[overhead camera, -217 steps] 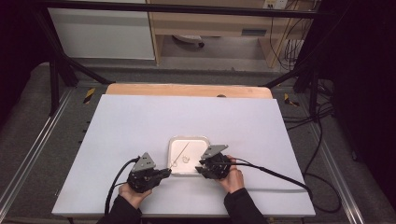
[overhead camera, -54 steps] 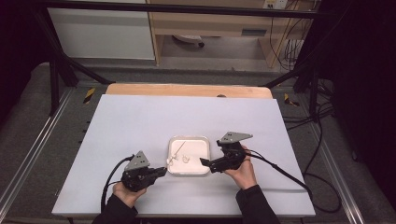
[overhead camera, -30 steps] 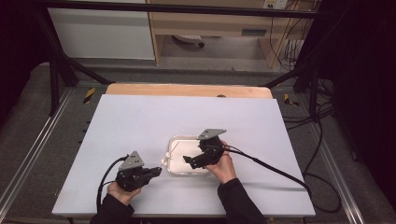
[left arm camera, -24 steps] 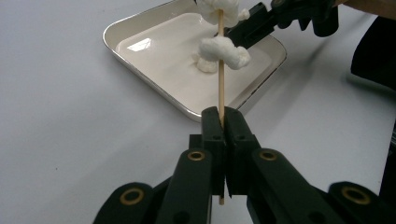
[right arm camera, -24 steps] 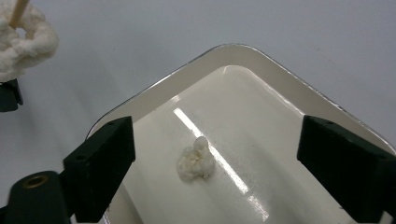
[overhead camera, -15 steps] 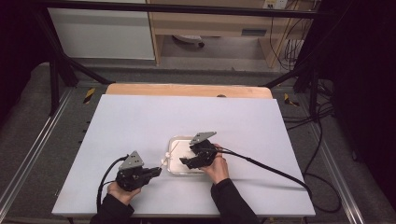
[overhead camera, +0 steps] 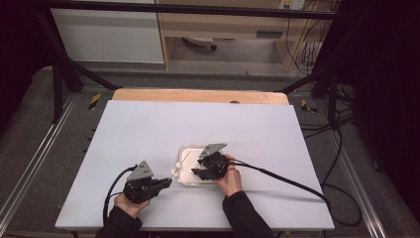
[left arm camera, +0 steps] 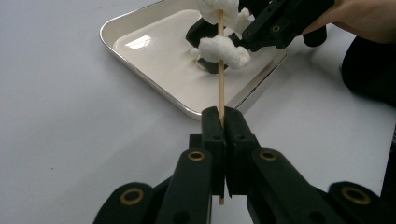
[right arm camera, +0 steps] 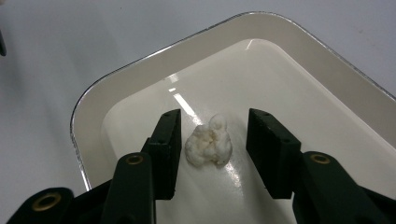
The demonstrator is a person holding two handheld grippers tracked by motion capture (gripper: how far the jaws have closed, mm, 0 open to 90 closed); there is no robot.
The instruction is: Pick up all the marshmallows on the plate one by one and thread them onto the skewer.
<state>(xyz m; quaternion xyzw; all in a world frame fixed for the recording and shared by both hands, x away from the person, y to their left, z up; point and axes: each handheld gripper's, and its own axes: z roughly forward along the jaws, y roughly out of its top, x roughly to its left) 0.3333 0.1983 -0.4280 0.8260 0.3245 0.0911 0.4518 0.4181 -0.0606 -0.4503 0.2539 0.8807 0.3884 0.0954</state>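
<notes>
On the white table (overhead camera: 148,134), near its front edge, stands a shallow white tray (overhead camera: 184,174), and both grippers work at it. The left gripper (left arm camera: 222,122) is clamped shut on the lower end of a thin wooden skewer (left arm camera: 221,70), which rises from the jaws toward the tray. Two white fluffy lumps (left arm camera: 223,48) already sit threaded on the skewer, one above the other. A third lump (right arm camera: 208,142) lies loose on the tray floor. The right gripper (right arm camera: 214,140) straddles this lump: its jaws have just been closing, with the lump between them, but a gap shows on each side and the pads do not yet press on it.

Judged progress: two pieces are skewered; the piece in the tray is yet to be gripped, lifted and pushed onto the skewer. Whether further pieces remain cannot be told.

View comparison:
- The high view gives the layout: left gripper (overhead camera: 163,183) just left of the tray, right gripper (overhead camera: 198,172) over the tray, skewer a faint line.
- The left gripper view shows the grip on the skewer and the threaded lumps, with the right gripper beyond them.
- The right gripper view shows the loose lump and the gaps beside it.
</notes>
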